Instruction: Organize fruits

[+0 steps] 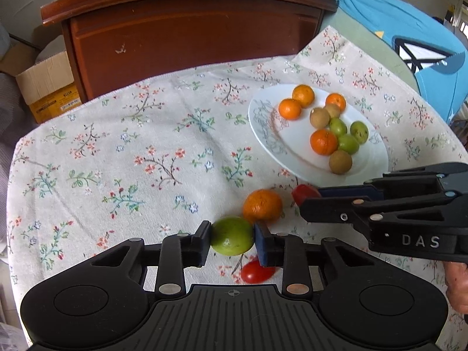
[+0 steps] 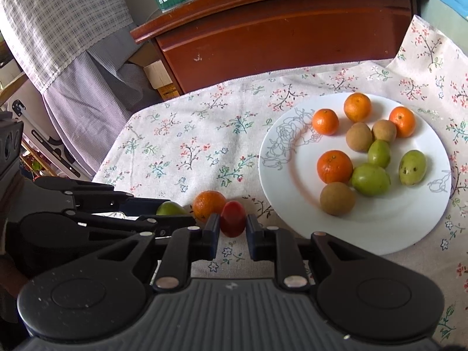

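My left gripper [image 1: 232, 234] is shut on a green fruit [image 1: 231, 238] that rests on the floral tablecloth [image 1: 117, 161]. A tangerine [image 1: 262, 205] lies just beyond it, and a red tomato [image 1: 256, 272] lies under the right finger. My right gripper [image 2: 232, 225] is shut on a second red tomato [image 2: 232, 218], next to the tangerine [image 2: 208, 204]. In the left wrist view the right gripper [image 1: 308, 201] comes in from the right with that tomato [image 1: 302, 192]. To the right stands a white plate [image 2: 395, 228] holding several tangerines, green fruits and brown fruits.
A dark wooden cabinet [image 1: 190, 44] stands behind the table's far edge. A cardboard box [image 1: 46, 87] sits on the floor at the left. Blue fabric [image 1: 409, 29] lies at the back right. Checked cloth [image 2: 58, 14] hangs at the left.
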